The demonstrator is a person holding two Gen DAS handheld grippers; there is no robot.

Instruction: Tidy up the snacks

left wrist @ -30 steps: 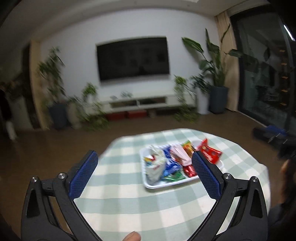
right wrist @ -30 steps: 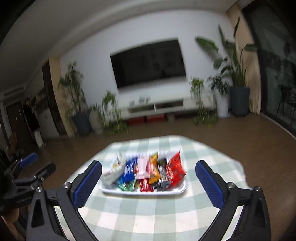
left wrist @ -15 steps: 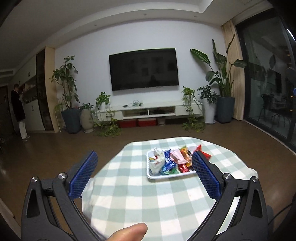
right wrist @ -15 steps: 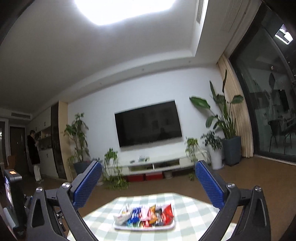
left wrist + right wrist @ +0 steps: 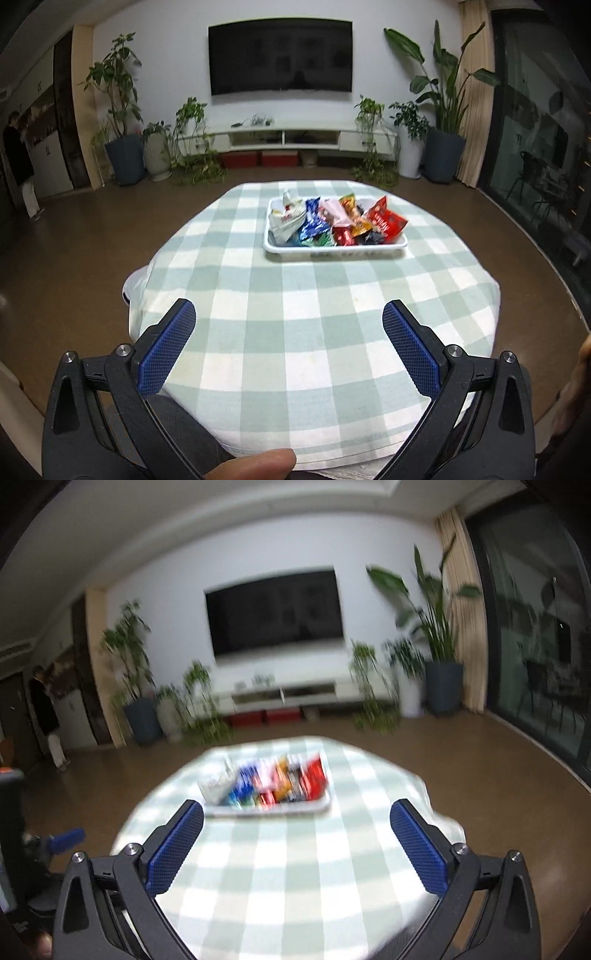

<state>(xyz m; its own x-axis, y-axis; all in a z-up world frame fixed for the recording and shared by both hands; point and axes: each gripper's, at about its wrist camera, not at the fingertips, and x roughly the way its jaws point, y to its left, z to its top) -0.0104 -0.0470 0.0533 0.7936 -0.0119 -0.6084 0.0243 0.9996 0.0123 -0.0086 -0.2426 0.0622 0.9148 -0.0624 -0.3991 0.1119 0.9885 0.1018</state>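
Note:
A white tray (image 5: 334, 249) full of several bright snack packets (image 5: 384, 220) sits on the far half of a round table under a green-and-white checked cloth (image 5: 314, 321). My left gripper (image 5: 291, 325) hangs open over the near edge of the table, well short of the tray, nothing between its blue pads. In the blurred right wrist view the same tray (image 5: 273, 809) lies just beyond my right gripper (image 5: 295, 823), which is also open and empty. The left gripper's blue tip (image 5: 68, 837) shows at that view's left edge.
A wall TV (image 5: 280, 56), a low white TV bench (image 5: 284, 138) and potted plants (image 5: 441, 147) stand behind the table. Brown floor surrounds the table. A person (image 5: 20, 162) stands far left by a doorway. Glass doors (image 5: 543, 122) are on the right.
Both cameras have tilted down towards the table; the right one pointed at the ceiling half a second ago. The tray now looks closer in both views. Both grippers stay open.

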